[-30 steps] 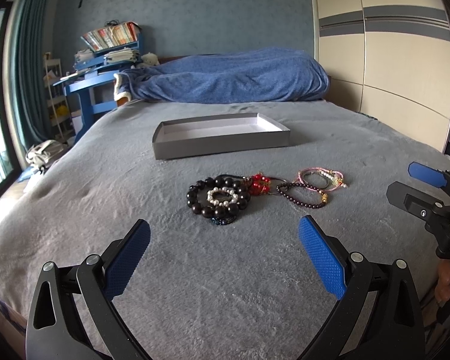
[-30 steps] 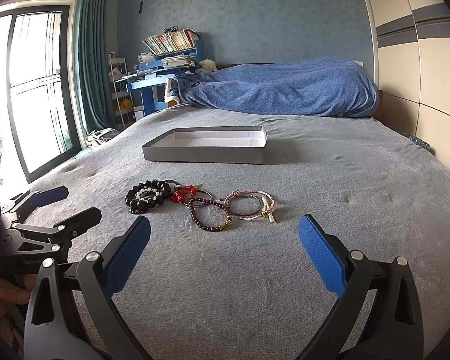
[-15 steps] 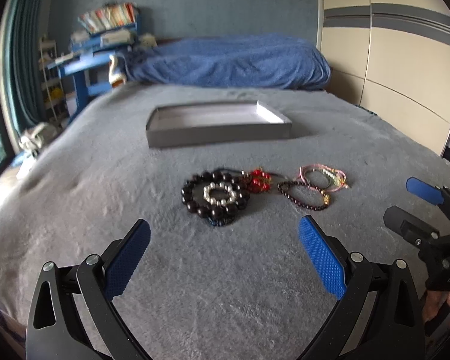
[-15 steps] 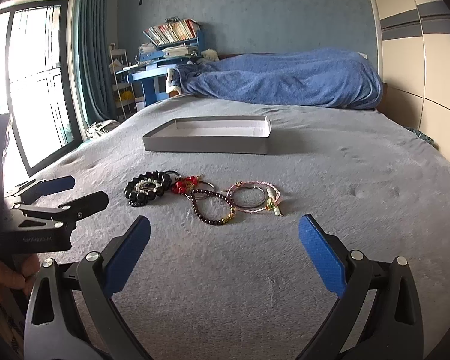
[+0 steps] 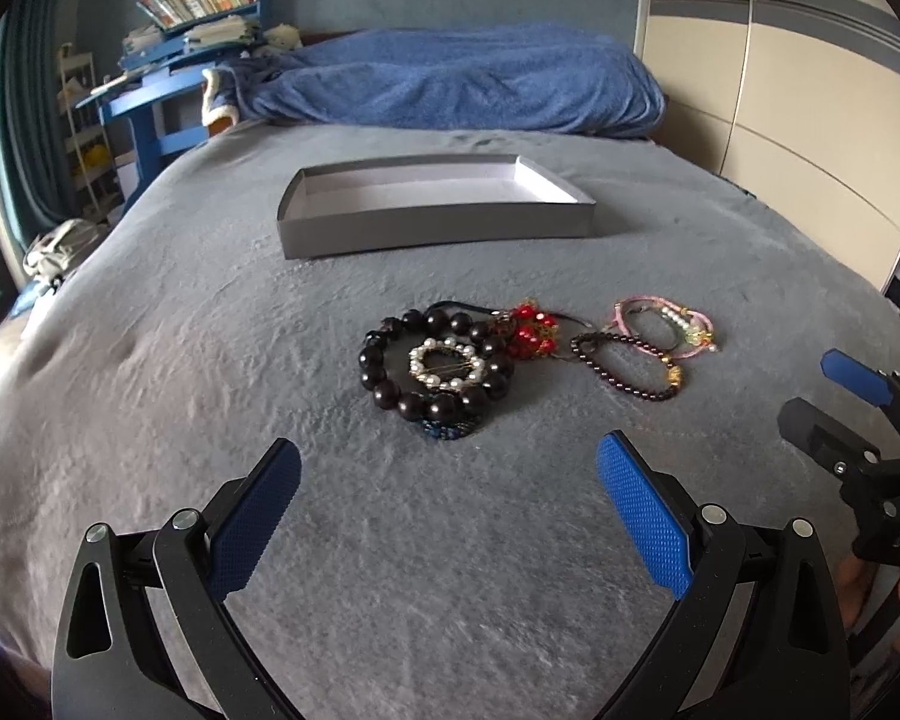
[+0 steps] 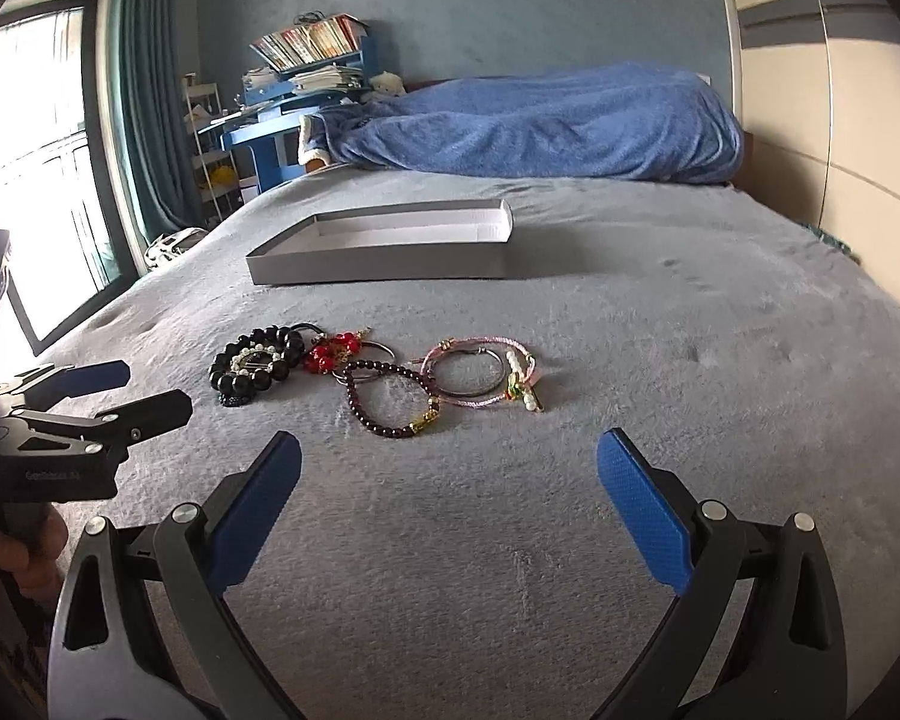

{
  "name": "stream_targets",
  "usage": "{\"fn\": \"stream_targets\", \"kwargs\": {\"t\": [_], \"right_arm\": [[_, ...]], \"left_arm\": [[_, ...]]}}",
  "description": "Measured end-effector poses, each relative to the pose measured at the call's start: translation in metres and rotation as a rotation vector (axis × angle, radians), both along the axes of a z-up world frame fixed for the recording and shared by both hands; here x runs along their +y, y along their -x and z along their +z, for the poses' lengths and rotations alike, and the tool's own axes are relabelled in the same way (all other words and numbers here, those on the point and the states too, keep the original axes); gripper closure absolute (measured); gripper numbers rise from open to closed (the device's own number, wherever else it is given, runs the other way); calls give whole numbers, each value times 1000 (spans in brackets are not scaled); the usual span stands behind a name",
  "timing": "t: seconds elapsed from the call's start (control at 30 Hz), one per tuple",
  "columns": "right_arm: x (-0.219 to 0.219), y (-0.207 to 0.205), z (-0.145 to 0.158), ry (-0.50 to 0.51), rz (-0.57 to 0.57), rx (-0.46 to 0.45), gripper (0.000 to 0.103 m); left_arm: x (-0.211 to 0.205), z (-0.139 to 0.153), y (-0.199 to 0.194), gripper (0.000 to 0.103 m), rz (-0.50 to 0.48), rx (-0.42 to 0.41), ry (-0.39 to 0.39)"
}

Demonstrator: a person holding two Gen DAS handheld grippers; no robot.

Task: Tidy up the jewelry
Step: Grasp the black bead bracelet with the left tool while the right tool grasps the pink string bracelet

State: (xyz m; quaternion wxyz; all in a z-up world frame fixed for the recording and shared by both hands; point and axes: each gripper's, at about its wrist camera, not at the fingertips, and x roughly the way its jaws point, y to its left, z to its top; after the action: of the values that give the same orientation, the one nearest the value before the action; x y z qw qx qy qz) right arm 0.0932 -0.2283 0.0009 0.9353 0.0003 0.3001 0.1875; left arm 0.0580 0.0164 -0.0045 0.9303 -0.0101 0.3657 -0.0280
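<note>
Several bracelets lie in a row on the grey bed cover. A big black bead bracelet [image 5: 384, 354] [image 6: 232, 381] rings a small pearl one [image 5: 444, 367]. Beside it are a red bead piece [image 5: 531, 330] [image 6: 332, 353], a dark maroon bead bracelet [image 5: 627, 372] [image 6: 384, 402] and a pink cord bracelet [image 5: 672, 324] [image 6: 480, 378]. Behind them stands an empty grey tray [image 5: 438, 228] [image 6: 384, 264]. My left gripper [image 5: 448, 510] is open, just short of the black beads. My right gripper [image 6: 448, 510] is open, short of the maroon and pink bracelets. Neither holds anything.
A rumpled blue blanket [image 5: 450, 84] [image 6: 540, 120] lies at the head of the bed. A blue desk with books [image 5: 168, 84] [image 6: 294, 96] stands at the left, a window [image 6: 36, 138] beside it, and wardrobe doors [image 5: 780, 90] on the right. A hand [image 6: 6, 546] holds the left gripper.
Both grippers have come closer to the bracelets and tilted down, so the jewelry looms larger. Both stay open, and no bracelet has moved.
</note>
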Motion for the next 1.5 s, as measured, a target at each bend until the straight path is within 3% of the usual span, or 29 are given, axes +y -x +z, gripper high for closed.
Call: {"fn": "stream_targets", "kwargs": {"t": [0.1,0.3,0.47,0.73,0.87,0.97,1.03,1.1,1.17,1.37,1.43,1.5], "right_arm": [[0,-7,-4,-23,30,70,5],[2,-4,-3,-3,52,58,5],[-3,-8,-3,-15,38,75,5],[-6,-27,-5,2,18,114,11],[-10,-45,-3,-11,-6,126,17],[-14,-64,-4,-19,-33,148,30],[-17,-76,-7,-24,-50,170,51],[-21,-89,-13,-31,-69,204,63],[-23,-96,-17,-41,-75,231,66],[-21,-114,-23,-70,-68,269,68],[-19,-119,-28,-69,-62,288,88],[-21,-118,-30,-82,-57,283,96]], "left_arm": [[12,0,-17,5,22,52,3],[32,0,-46,10,38,99,14],[38,-5,-68,32,26,134,38],[43,-15,-98,46,16,169,50],[52,-22,-109,62,22,191,85],[52,-30,-112,67,5,201,79],[53,-29,-111,73,3,193,78],[53,-29,-111,78,3,186,81],[55,-29,-109,88,7,179,85],[67,-27,-102,88,37,166,107],[72,-25,-98,88,56,159,117],[77,-23,-94,88,73,152,122]]}}
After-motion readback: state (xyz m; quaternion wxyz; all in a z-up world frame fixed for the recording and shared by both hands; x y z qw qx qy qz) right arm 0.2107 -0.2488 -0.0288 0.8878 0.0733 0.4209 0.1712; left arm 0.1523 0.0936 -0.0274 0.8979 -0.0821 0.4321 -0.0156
